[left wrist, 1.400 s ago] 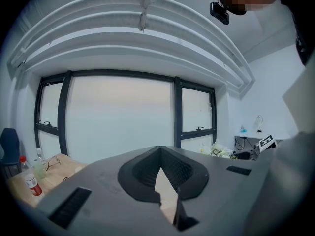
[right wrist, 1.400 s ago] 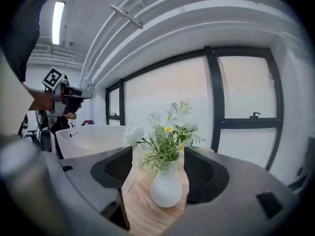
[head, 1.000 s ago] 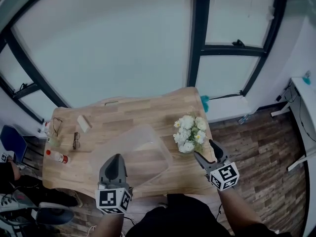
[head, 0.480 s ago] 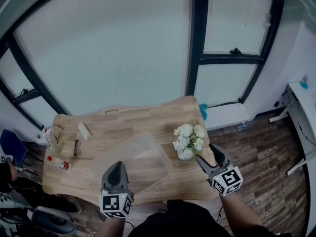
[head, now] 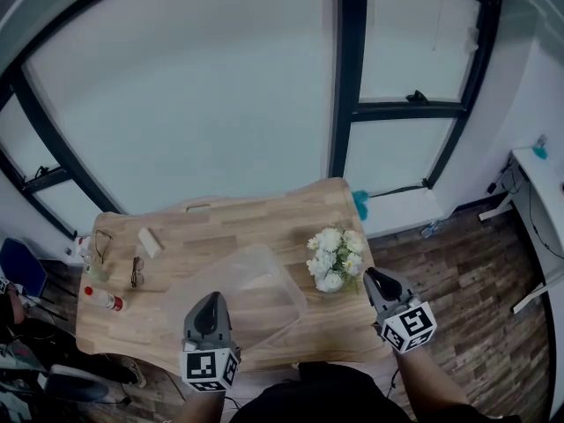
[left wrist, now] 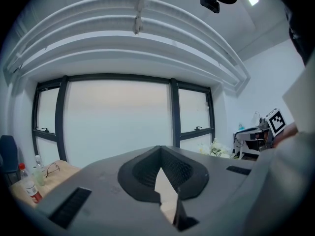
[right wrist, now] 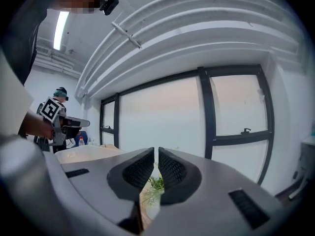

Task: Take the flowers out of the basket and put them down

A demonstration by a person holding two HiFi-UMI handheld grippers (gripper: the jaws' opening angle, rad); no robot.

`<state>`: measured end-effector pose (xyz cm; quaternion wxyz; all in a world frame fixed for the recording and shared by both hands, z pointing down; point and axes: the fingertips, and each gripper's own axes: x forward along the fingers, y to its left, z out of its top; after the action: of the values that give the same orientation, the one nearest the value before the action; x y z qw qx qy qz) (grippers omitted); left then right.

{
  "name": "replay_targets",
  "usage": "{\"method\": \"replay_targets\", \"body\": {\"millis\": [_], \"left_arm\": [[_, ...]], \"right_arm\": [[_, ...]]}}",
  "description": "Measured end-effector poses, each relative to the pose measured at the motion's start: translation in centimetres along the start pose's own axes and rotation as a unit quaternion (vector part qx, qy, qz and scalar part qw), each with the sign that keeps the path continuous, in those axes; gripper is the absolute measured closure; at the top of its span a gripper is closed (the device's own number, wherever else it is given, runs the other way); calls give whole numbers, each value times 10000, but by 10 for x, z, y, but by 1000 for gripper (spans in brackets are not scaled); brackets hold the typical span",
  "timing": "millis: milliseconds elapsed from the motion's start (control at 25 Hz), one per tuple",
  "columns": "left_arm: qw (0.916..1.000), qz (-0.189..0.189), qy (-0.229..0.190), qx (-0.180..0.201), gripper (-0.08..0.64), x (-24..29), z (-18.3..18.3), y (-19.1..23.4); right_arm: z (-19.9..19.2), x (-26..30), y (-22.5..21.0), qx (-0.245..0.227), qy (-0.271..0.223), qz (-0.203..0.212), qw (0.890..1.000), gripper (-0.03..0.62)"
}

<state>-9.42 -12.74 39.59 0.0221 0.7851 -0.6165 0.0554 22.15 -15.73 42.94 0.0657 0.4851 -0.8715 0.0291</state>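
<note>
Flowers (head: 335, 258) are stood on the tabletop (head: 220, 218) just beside the clear basket (head: 286, 280), while the jaws of the right gripper (head: 377, 280), near them, have just been closing on nothing and those of the left gripper (head: 210, 302) are held together, empty, so the task is judged all but done.

The table (head: 247, 223) fills the lower middle of the head view, with the window (head: 194, 104) behind it. The basket (head: 264, 267) sits on the near middle of the table. The flowers (head: 333, 258) stand on the table just right of the basket, outside it, near the table's right edge. At the table's left end a bottle (head: 104, 300) lies nearest, glasses (head: 137, 271) lie beyond it, and a small block (head: 150, 242) lies further back. A desk (head: 538, 170) stands at the frame's right edge, well apart from the table.
</note>
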Motion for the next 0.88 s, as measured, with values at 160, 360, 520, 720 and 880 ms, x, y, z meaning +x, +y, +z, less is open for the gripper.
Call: {"method": "replay_targets", "body": {"millis": [160, 360, 520, 720, 880], "left_arm": [[10000, -22, 74, -3, 555, 4, -8, -2], [9998, -52, 170, 2, 555, 7, -17, -5], [9999, -77, 129, 6, 556, 11, -12, -7], [9999, -67, 103, -18, 555, 14, -9, -5], [9999, -16, 97, -33, 555, 15, -9, -2]], "right_arm": [[-4, -1, 0, -15, -2, 19, 10000, 569], [-2, 1, -5, -50, -26, -95, 9999, 571], [-1, 2, -7, -55, -26, -138, 9999, 571], [0, 5, -9, -62, -31, -132, 9999, 571], [-1, 6, -11, -84, -24, -144, 9999, 571]]}}
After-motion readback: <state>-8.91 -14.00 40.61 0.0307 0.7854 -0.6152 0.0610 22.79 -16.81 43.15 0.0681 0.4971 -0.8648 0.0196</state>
